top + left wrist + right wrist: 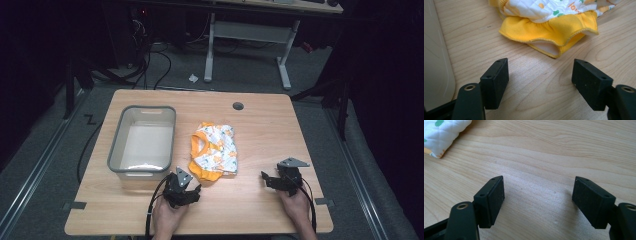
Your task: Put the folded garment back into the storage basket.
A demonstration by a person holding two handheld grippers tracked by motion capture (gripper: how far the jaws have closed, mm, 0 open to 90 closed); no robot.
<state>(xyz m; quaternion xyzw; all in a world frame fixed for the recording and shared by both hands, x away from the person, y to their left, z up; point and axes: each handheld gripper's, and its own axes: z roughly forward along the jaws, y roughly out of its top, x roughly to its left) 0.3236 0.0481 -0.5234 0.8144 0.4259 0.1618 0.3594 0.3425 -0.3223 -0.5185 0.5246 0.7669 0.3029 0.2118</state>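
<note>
High view: a folded piece of child's clothing [214,151], white with orange and green print and a yellow-orange trim, lies flat near the middle of the wooden desk [260,125]. At its 9 o'clock, just beside it, stands a grey plastic tub [116,145]. The left hand-held gripper [192,190] rests on the desk at the clothing's 7 o'clock, close to its yellow edge and not touching it, held by the person's left hand [167,217]. The right hand-held gripper [266,177] sits at the clothing's 4 o'clock, well apart from it, in the right hand [298,205]. A small round hole [238,106] lies at the clothing's 1 o'clock.

Left gripper view: the left hand-held gripper [540,80] has its jaws spread apart with bare desk between them. The clothing [551,25] lies at 12 o'clock ahead of them, its ruffled yellow hem nearest, a gap of wood in between. The tub's pale wall [436,70] runs along at 9 o'clock.

Right gripper view: the right hand-held gripper [537,200] also has its jaws apart over bare wood. A quilted corner of the clothing [441,135] shows at 10 o'clock, well clear of the jaws.
</note>
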